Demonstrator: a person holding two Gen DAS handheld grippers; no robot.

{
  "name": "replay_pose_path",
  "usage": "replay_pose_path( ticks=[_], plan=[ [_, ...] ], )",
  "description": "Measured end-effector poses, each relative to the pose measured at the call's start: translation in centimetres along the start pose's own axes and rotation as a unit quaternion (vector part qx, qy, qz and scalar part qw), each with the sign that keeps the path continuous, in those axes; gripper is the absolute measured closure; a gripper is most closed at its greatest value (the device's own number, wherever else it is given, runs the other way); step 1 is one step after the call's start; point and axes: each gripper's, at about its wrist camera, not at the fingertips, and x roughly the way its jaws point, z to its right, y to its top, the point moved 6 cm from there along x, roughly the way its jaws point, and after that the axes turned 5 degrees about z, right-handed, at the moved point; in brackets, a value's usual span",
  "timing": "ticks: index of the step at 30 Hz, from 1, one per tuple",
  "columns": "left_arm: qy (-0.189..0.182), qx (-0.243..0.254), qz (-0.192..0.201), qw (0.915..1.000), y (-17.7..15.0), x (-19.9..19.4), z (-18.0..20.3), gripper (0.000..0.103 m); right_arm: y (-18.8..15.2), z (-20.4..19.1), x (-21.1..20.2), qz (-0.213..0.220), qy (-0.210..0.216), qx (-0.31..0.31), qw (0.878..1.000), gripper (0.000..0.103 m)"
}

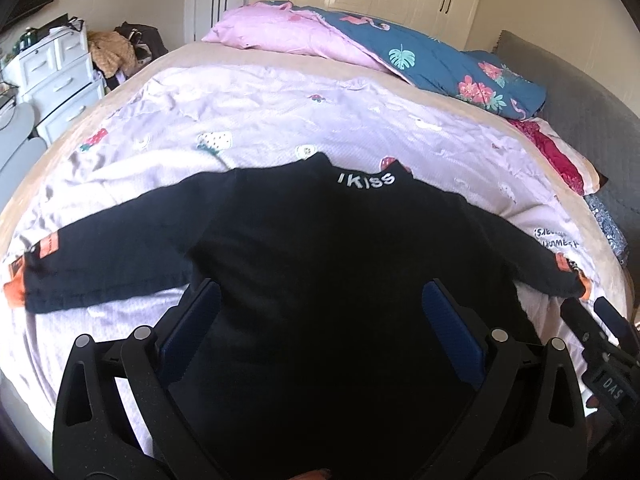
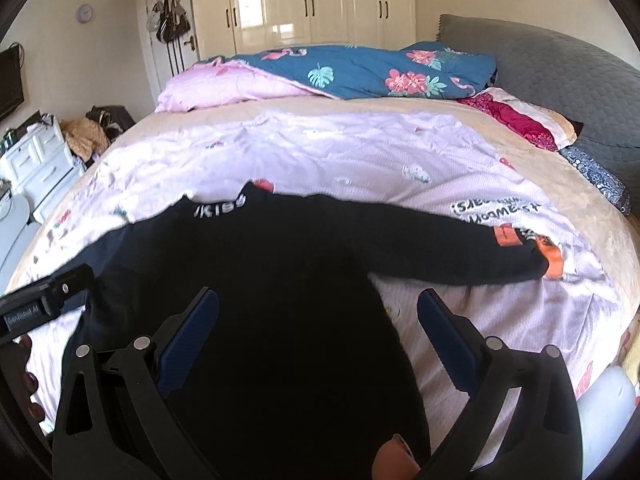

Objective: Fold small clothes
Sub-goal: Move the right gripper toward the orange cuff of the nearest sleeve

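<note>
Black sweater (image 1: 320, 248) lies flat on the bed (image 1: 280, 120), collar at 12 o'clock. Left gripper (image 1: 320, 320) and right gripper (image 2: 318, 320): fingers spread wide, holding nothing.

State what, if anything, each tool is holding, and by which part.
Nothing is held. Both the left tool and the right tool are open above the black sweater, which lies spread flat on the bed.

White letters reading "KISS" are showing on the collar of the black top (image 1: 320, 248), "DAS" is standing on the right gripper (image 1: 612, 390) at the right edge, and black lettering on the far-right sheet (image 2: 496, 204) is staying unreadable.
</note>
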Motion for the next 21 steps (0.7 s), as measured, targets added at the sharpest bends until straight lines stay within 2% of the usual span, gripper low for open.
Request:
replay_pose_path(
  ticks=[3,13,15,21],
  plan=[
    [-0.009,-0.005,-0.001,0.9999,0.9,0.3,0.2,0.008,1.5,0.2,-0.1,0.013,-0.002,0.006,1.000,0.004],
    [-0.005,0.020,-0.008,0.9997,2.9,2.3,1.7,0.008,5.4,1.4,1.2,0.027,-0.016,0.023,0.999,0.004],
    [-0.020,0.006,-0.019,0.9996,3.1,2.8,1.7,0.008,6.1,1.7,1.7,0.026,-0.017,0.037,0.999,0.004],
    [-0.030,0.020,-0.021,0.9991,4.2,4.5,3.7,0.008,8.1,3.5,4.1,0.016,-0.025,0.093,0.995,0.004]
  ],
)
